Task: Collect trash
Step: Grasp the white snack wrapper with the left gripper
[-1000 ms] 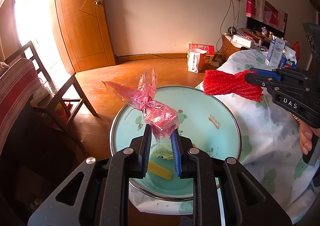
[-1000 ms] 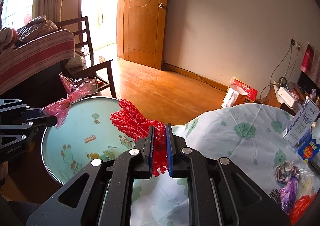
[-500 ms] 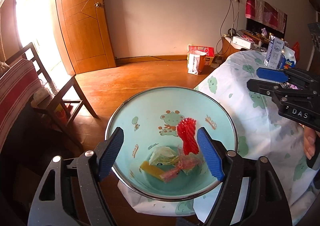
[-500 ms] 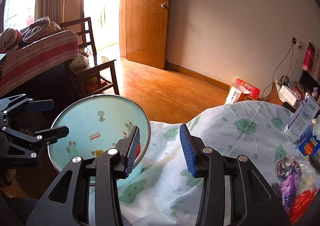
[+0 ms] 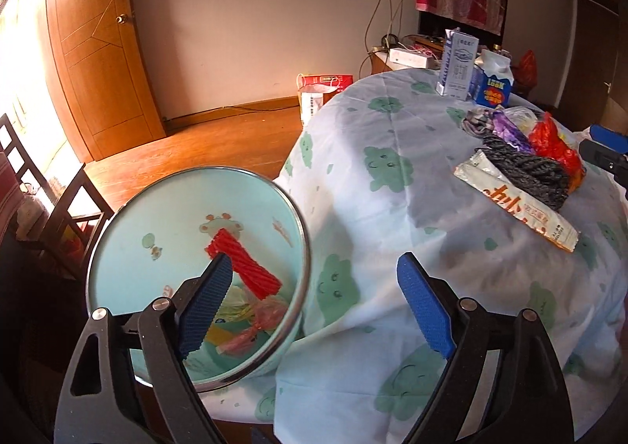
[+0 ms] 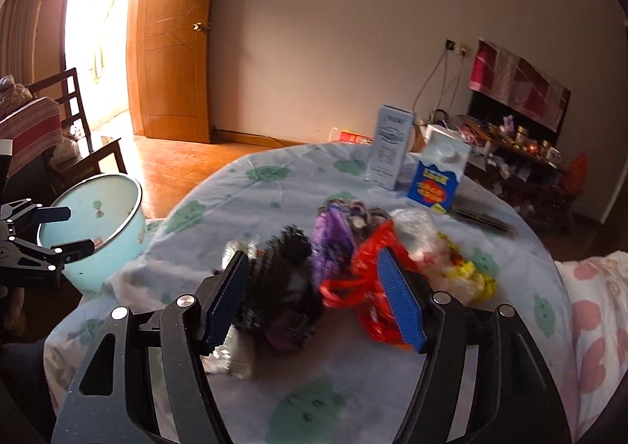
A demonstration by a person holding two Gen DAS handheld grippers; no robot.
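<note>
A pale blue bin (image 5: 117, 232) stands at the table's left edge, with a red mesh piece (image 5: 245, 262), a pink bag (image 5: 251, 330) and other scraps inside. My left gripper (image 5: 314, 306) is open and empty, over the bin's right rim and the tablecloth. A trash pile lies on the table: black mesh (image 6: 286, 287), purple wrapper (image 6: 333, 236), red bag (image 6: 373, 271), a clear bag with yellow (image 6: 451, 259). My right gripper (image 6: 314, 306) is open and empty, just in front of the pile, its fingers either side of the black mesh and red bag. The bin also shows in the right wrist view (image 6: 98, 216).
A white carton (image 6: 390, 145) and a blue-and-white carton (image 6: 437, 179) stand at the table's far side. A flat snack wrapper (image 5: 514, 200) lies under the black mesh. A wooden chair (image 6: 78, 130) stands left of the bin. A shopping bag (image 5: 318, 90) sits on the floor.
Both grippers opened and let the pink bag and the red mesh drop into the bin. Both then swung right; the right gripper now faces the trash pile on the table.
</note>
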